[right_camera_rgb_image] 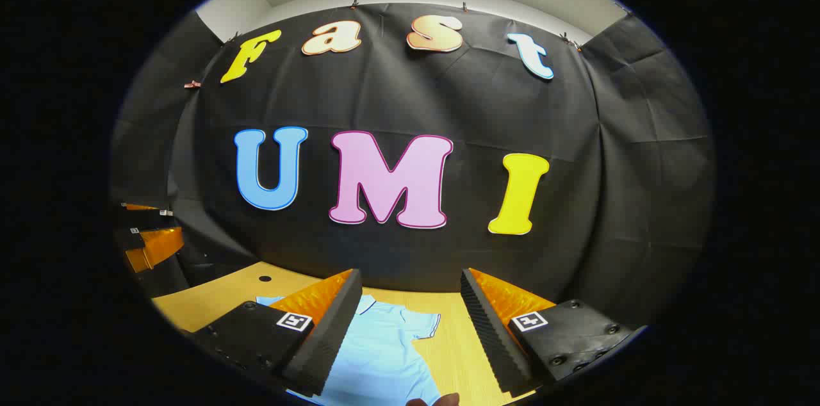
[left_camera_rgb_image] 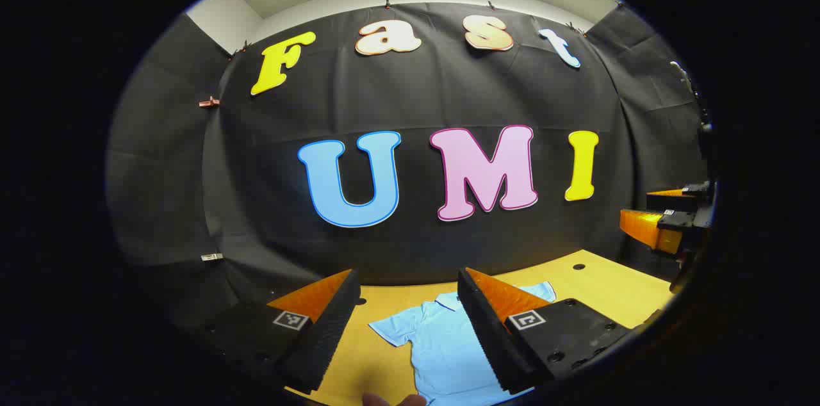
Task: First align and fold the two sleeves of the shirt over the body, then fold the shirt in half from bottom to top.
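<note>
So, left gripper view first: the left gripper [left_camera_rgb_image: 407,323] is held above the table [left_camera_rgb_image: 602,291], fingers spread wide, nothing between them, not touching anything. Below it the light blue shirt [left_camera_rgb_image: 442,342] lies flat on the wooden tabletop, collar [left_camera_rgb_image: 448,299] toward the black cloth wall [left_camera_rgb_image: 256,201], one short sleeve [left_camera_rgb_image: 392,329] spread out to the view's left, the other sleeve [left_camera_rgb_image: 544,291] peeking out past the right-hand finger, which covers part of the body. Both sleeves look unfolded. A fingertip [left_camera_rgb_image: 394,399] of the person pokes in at the bottom edge, just in front of the shirt. At the far right of this view the right gripper [left_camera_rgb_image: 666,220] shows in the air, well off the table; its fingers appear apart but the edge distortion makes it hard to be sure. A small dark hole [left_camera_rgb_image: 578,266] sits in the tabletop beyond the shirt. Right gripper view: the right gripper [right_camera_rgb_image: 410,323] is also above the table [right_camera_rgb_image: 211,303], fingers wide apart, empty. The shirt [right_camera_rgb_image: 378,355] lies below and between them, collar [right_camera_rgb_image: 368,303] away from the camera, one sleeve [right_camera_rgb_image: 423,323] out flat toward the view's right, the left-hand finger covering the other side. The left gripper [right_camera_rgb_image: 150,239] shows at the far left edge, raised clear of the table. Another fingertip [right_camera_rgb_image: 432,401] sits at the bottom edge.
</note>
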